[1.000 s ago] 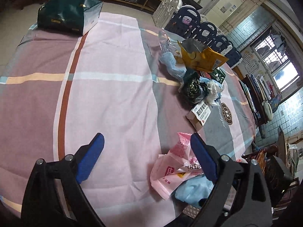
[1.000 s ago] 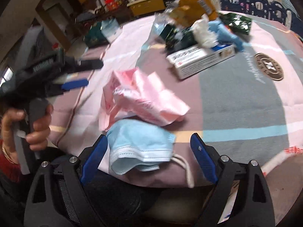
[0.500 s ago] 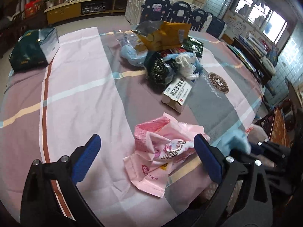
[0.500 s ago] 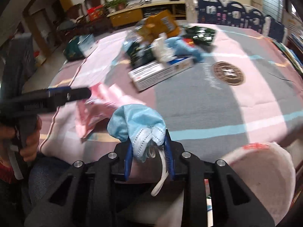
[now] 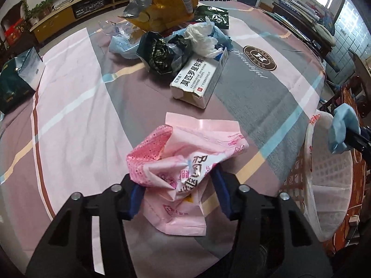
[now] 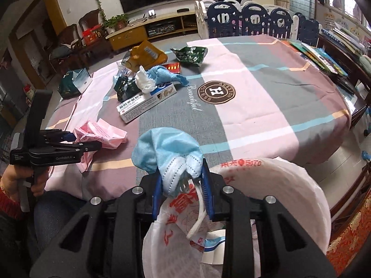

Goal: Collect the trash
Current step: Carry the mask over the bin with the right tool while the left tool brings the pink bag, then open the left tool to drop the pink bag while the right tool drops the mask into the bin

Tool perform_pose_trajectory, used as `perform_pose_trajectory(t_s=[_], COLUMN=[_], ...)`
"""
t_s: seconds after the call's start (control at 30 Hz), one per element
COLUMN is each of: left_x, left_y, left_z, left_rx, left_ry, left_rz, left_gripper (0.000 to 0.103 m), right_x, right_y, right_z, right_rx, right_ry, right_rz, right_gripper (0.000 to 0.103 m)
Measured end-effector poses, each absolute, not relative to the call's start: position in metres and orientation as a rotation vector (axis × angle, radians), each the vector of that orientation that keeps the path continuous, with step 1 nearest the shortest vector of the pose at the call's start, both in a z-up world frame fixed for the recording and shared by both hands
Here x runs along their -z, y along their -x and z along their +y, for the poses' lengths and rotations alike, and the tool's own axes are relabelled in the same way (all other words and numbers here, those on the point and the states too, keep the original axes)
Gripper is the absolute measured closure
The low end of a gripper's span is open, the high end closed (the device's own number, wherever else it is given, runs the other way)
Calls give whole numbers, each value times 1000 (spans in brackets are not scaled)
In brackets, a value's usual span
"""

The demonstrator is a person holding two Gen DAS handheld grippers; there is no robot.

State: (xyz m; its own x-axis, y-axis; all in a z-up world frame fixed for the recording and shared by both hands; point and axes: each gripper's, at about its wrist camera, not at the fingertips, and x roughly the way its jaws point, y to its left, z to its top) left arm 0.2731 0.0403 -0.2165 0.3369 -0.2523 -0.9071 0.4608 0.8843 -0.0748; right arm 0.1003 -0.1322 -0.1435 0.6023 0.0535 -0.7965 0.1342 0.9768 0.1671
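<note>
1. My right tongs (image 6: 182,180) are clamped on a crumpled blue face mask (image 6: 167,153), its white ear loop (image 6: 197,220) dangling down between the blue pads.
2. The mask hangs over the open mouth of a white trash bag (image 6: 289,185) with red print, which sits just off the near edge of the tabletop (image 6: 266,106).
3. In the left wrist view the same mask (image 5: 343,129) shows at the far right, above the bag (image 5: 324,185).
4. My left tongs (image 5: 178,192) are closed on a crumpled pink plastic wrapper (image 5: 185,162), pinched at its near end; most of it lies on the checked tablecloth near my edge of the tabletop.
5. From the right wrist view the wrapper (image 6: 104,134) sits at the left, with the left tongs (image 6: 69,143) on it and my hand (image 6: 20,183) on the handle.
6. Farther in, a white medicine box (image 5: 199,81) lies flat on the cloth, apart from the wrapper.
7. Behind it is a heap: a dark green foil bag (image 5: 160,53), white crumpled tissue (image 5: 201,37), a blue cloth (image 6: 164,74) and a yellow packet (image 5: 167,9).
8. A second green packet (image 6: 190,55) lies beyond the heap.
9. A dark green gift bag (image 5: 16,78) stands at the far left edge.
</note>
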Motion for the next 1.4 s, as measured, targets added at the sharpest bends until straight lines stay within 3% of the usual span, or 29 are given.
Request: perform_pose_trajectory(t_s=[0.1, 0.17, 0.37, 0.73, 1.4], left_x=[211, 200, 162, 89, 126], left_y=[-270, -261, -204, -118, -80], left_z=[46, 53, 60, -29, -118], left_rx=[427, 355, 275, 401, 610], left_ry=[-203, -196, 33, -15, -156], left_rz=[1105, 1050, 953, 821, 958], left_gripper=[69, 71, 71, 70, 70], right_x=[129, 122, 106, 78, 92], right_y=[-90, -83, -58, -6, 30], right_z=[-136, -140, -150, -185, -233], right_rx=[57, 59, 75, 155, 232], right_ry=[-207, -205, -158, -103, -163], right_rz=[894, 876, 858, 811, 879], right_gripper=[73, 73, 73, 72, 72])
